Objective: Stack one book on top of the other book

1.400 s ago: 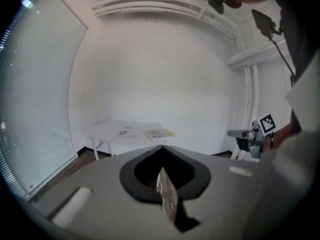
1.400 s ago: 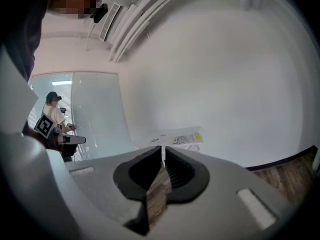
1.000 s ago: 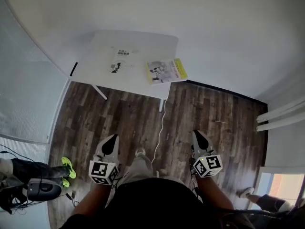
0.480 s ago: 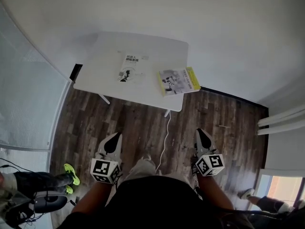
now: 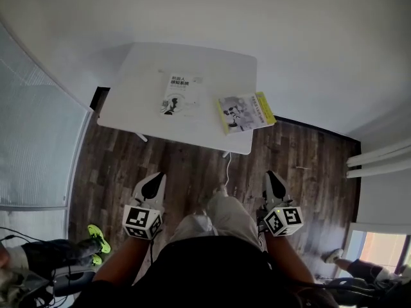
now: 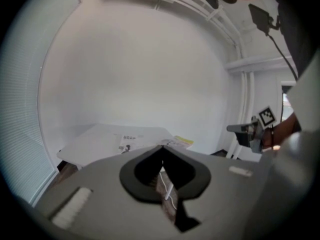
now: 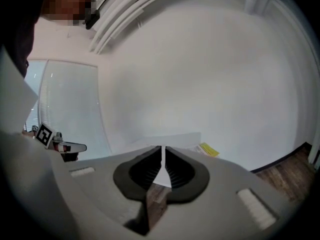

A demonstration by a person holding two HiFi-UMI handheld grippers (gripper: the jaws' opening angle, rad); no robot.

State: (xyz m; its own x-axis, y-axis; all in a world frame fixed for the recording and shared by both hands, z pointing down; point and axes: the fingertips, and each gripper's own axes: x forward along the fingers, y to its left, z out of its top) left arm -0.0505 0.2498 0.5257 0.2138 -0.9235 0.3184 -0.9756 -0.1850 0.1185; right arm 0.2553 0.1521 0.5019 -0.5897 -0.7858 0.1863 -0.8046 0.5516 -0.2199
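Overhead, white book (image 5: 177,95) and yellow book (image 5: 244,112) lie apart; gripper views show left hand-held gripper (image 6: 161,147), right hand-held gripper (image 7: 162,149) closed, empty.

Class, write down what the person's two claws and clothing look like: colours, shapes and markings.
The left claw and right claw match: pale grey shells tapering to a point, lined with black pads. Each carries a cube with black-and-white square markers at its rear. The person wears a black top and light trousers.

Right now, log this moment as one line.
phase: pre-grasp | left gripper: shut, empty | right gripper: shut, empty | white book, yellow-edged book: apart on table | stack: not done
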